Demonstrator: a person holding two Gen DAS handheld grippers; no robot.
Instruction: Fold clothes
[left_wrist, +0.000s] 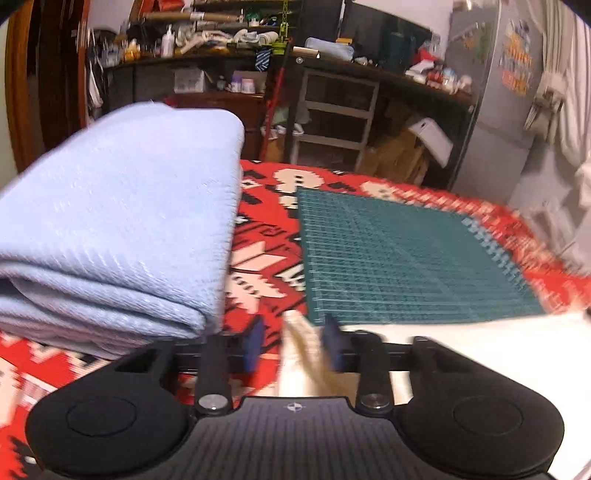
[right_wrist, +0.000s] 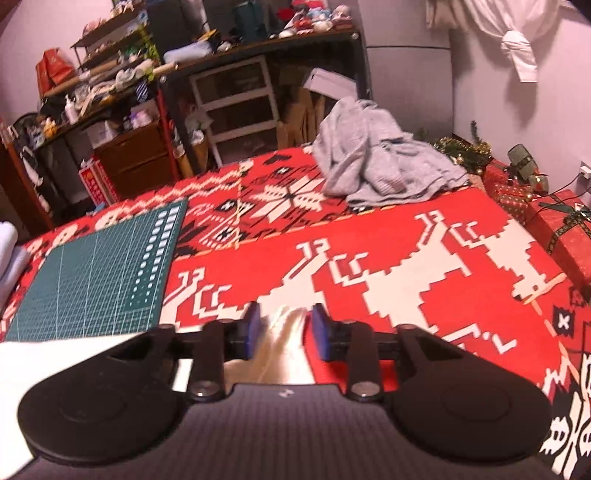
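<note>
A white garment (left_wrist: 480, 354) is stretched flat between the two grippers, low over the red patterned tablecloth (left_wrist: 264, 236). My left gripper (left_wrist: 293, 345) is shut on a bunched cream-white edge of it, which lies against the right pad. In the right wrist view, my right gripper (right_wrist: 286, 328) is shut on another bunched part of it, and the white garment (right_wrist: 55, 369) spreads off to the left. A folded light blue garment (left_wrist: 118, 229) sits just left of the left gripper. A crumpled grey garment (right_wrist: 384, 166) lies at the table's far edge.
A green cutting mat (right_wrist: 96, 273) lies on the tablecloth (right_wrist: 406, 240) ahead of the grippers. Red wrapped gift boxes (right_wrist: 561, 236) and tinsel stand at the right edge. Cluttered shelves (right_wrist: 229, 96) and a grey fridge (left_wrist: 498, 110) stand beyond the table.
</note>
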